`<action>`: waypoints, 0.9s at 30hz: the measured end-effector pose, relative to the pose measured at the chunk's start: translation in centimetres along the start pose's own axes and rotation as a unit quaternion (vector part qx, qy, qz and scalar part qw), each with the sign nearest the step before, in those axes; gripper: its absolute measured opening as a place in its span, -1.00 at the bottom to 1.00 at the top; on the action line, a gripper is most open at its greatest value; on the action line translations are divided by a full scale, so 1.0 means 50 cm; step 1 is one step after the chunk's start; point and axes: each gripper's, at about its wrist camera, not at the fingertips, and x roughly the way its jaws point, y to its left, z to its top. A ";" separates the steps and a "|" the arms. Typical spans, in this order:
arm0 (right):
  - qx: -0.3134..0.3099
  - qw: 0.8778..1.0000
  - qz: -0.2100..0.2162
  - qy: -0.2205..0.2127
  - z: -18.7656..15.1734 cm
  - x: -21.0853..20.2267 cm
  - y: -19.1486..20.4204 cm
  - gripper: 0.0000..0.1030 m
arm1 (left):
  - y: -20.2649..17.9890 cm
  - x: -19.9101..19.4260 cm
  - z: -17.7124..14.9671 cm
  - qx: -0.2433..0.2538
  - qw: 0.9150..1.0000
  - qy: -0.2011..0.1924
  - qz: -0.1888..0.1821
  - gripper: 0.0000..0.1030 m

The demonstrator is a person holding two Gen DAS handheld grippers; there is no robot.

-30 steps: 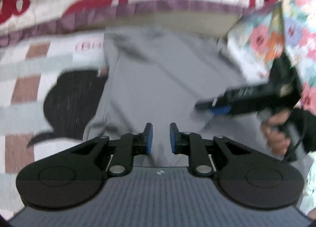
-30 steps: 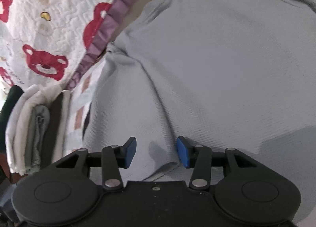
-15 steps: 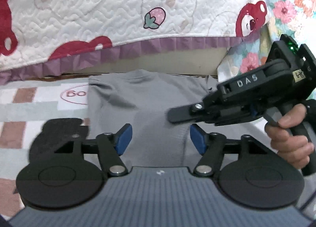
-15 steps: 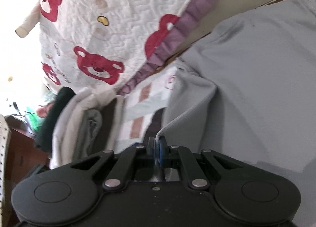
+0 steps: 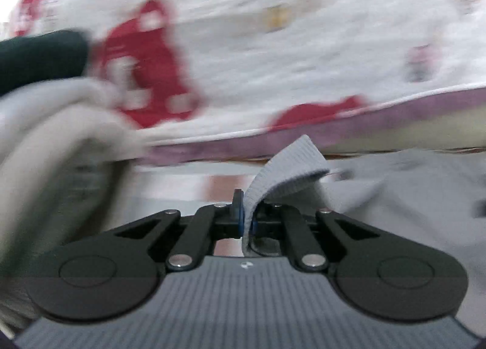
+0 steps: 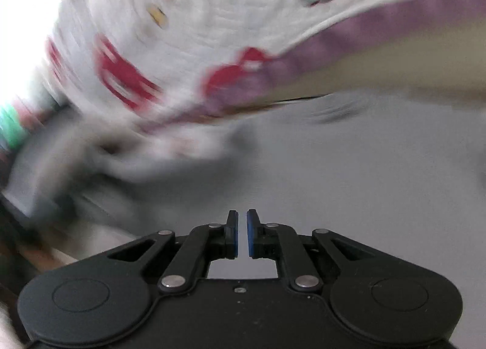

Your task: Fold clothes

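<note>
Bright even light, heavy motion blur beyond the fingers [image 6: 232,232], fisheye-bent edges

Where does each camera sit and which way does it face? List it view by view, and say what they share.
Left wrist: on the left gripper, facing forward and down toward the bear-print quilt; its jaws have just closed on an edge of the grey garment.
Right wrist: on the right gripper, facing down over the grey garment; its jaws have just opened slightly, nothing between them.
Shared: the quilt and the grey garment, both blurred.
</note>
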 end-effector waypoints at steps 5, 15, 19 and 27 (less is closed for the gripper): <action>-0.053 0.988 -0.143 0.025 -0.016 -0.001 -0.090 -0.79 | 0.046 0.083 -0.016 -0.022 0.998 0.061 0.015 -0.91; -0.008 0.977 -0.212 0.030 -0.072 -0.031 -0.204 -0.72 | 0.083 0.092 -0.031 -0.025 0.995 0.064 0.074 -0.92; 0.007 0.977 -0.212 0.019 -0.089 -0.038 -0.214 -0.69 | 0.109 0.105 -0.062 -0.063 0.989 0.115 0.064 -0.92; 0.008 0.976 -0.217 0.017 -0.094 -0.048 -0.225 -0.57 | 0.114 0.116 -0.083 -0.040 0.983 0.142 0.112 -0.89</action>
